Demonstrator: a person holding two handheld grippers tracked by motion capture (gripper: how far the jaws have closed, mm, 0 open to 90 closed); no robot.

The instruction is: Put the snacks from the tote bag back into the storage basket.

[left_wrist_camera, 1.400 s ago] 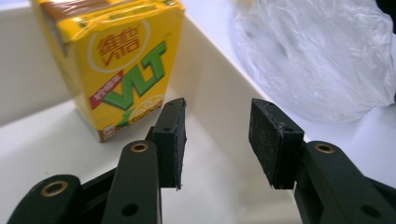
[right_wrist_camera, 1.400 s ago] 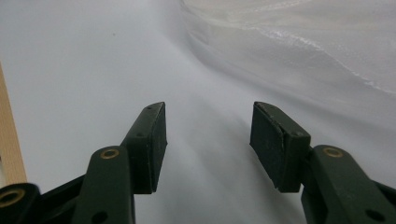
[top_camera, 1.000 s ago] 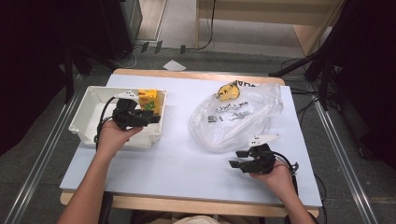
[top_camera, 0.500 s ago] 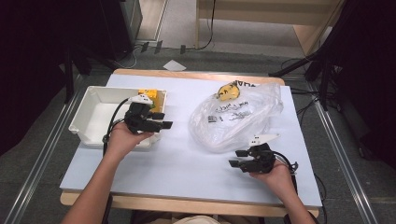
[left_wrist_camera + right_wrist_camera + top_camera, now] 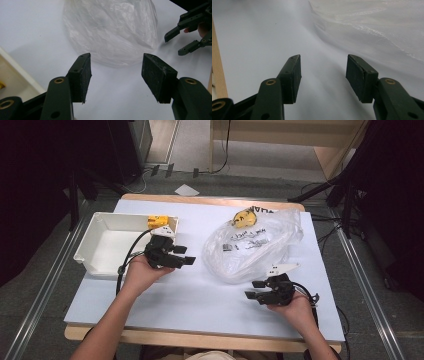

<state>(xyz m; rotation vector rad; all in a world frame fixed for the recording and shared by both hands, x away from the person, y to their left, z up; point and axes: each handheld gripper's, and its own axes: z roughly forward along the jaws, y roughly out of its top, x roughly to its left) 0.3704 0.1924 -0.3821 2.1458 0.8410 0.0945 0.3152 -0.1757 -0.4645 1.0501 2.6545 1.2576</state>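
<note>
My left gripper [image 5: 186, 255] hovers over the table just right of the white bin [image 5: 100, 245] and points at the clear plastic bag [image 5: 255, 245]. Its jaws have just been opening and nothing is between them. In the left gripper view its pads [image 5: 82, 75] stand wide apart, with the bag [image 5: 112, 27] ahead. My right gripper [image 5: 253, 289] rests open near the front right of the table, just below the bag, with nothing held. The right gripper view has the bag's edge [image 5: 374, 25] at its upper right. A yellow item [image 5: 245, 217] lies in the bag's far end.
A yellow box [image 5: 159, 221] sits in the bin's far right corner. The light blue table top [image 5: 200, 310] has a wooden front edge [image 5: 218, 75]. The bin's rim [image 5: 15, 72] lies at the left of the left gripper view, the other gripper [image 5: 182, 40] at its upper right.
My left gripper has moved right, from over the bin to above the table beside it, and its jaws have spread wider. The right gripper has stayed put.
</note>
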